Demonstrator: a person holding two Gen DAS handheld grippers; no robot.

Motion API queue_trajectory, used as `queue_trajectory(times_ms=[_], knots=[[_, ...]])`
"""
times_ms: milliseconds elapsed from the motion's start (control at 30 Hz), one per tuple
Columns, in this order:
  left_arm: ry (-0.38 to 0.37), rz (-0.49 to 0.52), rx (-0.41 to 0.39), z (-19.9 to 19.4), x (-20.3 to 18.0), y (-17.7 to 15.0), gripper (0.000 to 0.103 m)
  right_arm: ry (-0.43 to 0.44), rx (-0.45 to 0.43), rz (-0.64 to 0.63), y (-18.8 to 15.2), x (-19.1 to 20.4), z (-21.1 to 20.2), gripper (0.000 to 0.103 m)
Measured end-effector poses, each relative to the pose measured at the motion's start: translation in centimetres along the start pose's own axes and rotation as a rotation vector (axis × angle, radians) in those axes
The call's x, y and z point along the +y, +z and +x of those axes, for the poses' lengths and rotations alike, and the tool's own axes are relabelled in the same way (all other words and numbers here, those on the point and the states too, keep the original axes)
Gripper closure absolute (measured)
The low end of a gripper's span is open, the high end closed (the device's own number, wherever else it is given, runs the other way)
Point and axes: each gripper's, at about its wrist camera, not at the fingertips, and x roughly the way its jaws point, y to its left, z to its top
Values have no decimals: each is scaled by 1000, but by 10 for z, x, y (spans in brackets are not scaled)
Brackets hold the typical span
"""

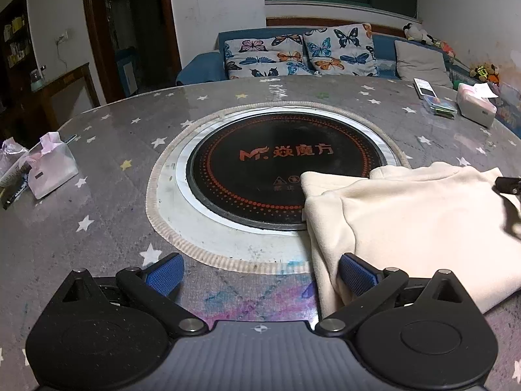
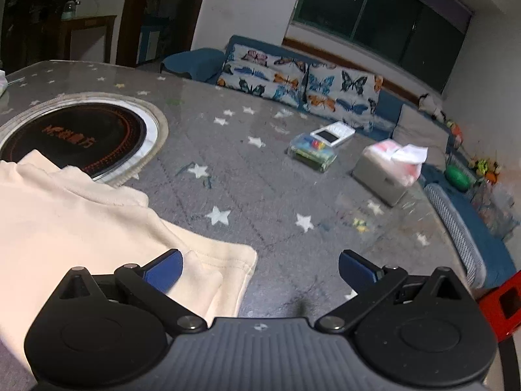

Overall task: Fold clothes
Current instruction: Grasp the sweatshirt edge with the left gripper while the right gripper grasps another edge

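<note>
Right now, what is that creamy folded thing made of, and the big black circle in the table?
The cream garment looks like soft fleece or brushed cotton: matte, fuzzy, with rounded folds and a stitched hem. The black circle looks like smooth glass or ceramic, probably a built-in cooktop: it is glossy, with printed orange dots and lettering, inside a shiny metal-looking ring.

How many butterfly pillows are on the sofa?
2. The left butterfly pillow and the right butterfly pillow lean side by side on the blue sofa behind the table. A plain grey pillow sits further right; more could be hidden.
</note>
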Motion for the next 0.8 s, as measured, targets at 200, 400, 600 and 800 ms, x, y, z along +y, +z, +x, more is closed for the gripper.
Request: queue_trajectory(times_ms=[200, 400, 600, 800], knots=[[5, -7, -2, -3, 1, -1, 0, 89, -61, -53, 4, 18, -35, 0], [15, -13, -4, -5, 6, -4, 0, 229, -95, -145, 5, 53, -64, 0], [48, -25, 8, -3, 16, -7, 0, 355, -106, -214, 6, 89, -80, 1], [42, -100, 1, -8, 38, -3, 0, 452, -105, -279, 9, 121, -85, 5]])
